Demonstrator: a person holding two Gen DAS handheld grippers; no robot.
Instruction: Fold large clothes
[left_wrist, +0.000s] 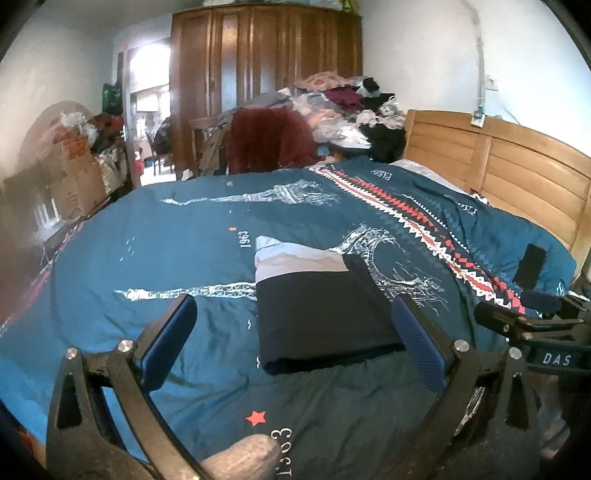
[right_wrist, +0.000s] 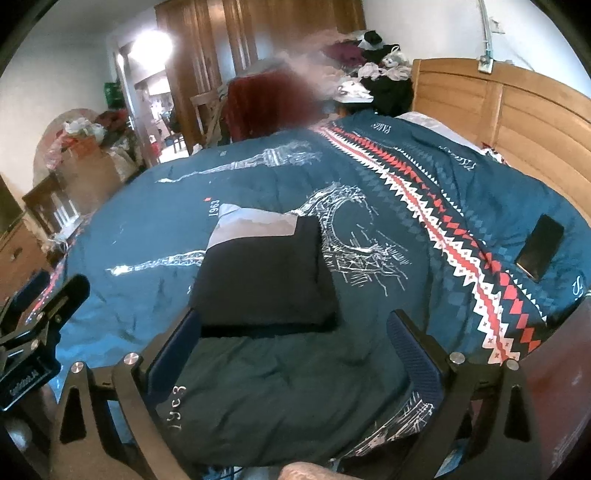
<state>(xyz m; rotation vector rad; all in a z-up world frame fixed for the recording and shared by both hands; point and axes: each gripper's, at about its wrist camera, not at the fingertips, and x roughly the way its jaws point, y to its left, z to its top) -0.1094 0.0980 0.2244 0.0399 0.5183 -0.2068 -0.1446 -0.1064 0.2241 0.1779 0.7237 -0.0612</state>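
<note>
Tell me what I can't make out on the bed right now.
- Folded dark garment: its underside and inner layers are hidden by its own top fold, in both views.
- Pale piece: its near part lies under the dark garment.
- Clothes pile: smeared in the right wrist view.

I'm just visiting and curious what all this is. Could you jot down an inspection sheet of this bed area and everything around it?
Surface: bed with a teal quilt, tower prints and a red-white zigzag band.
Job's things: dark garment folded into a rectangle, a pale layer showing at its far end.
Clutter: black phone on the quilt near the headboard side.
Tongs: left tongs open, holding nothing, near the garment's front edge; right tongs open, holding nothing, just short of it.
Cables: a conduit on the wall above the headboard.
Surroundings: wooden headboard, wardrobe, heaped clothes, boxes by the doorway.
</note>
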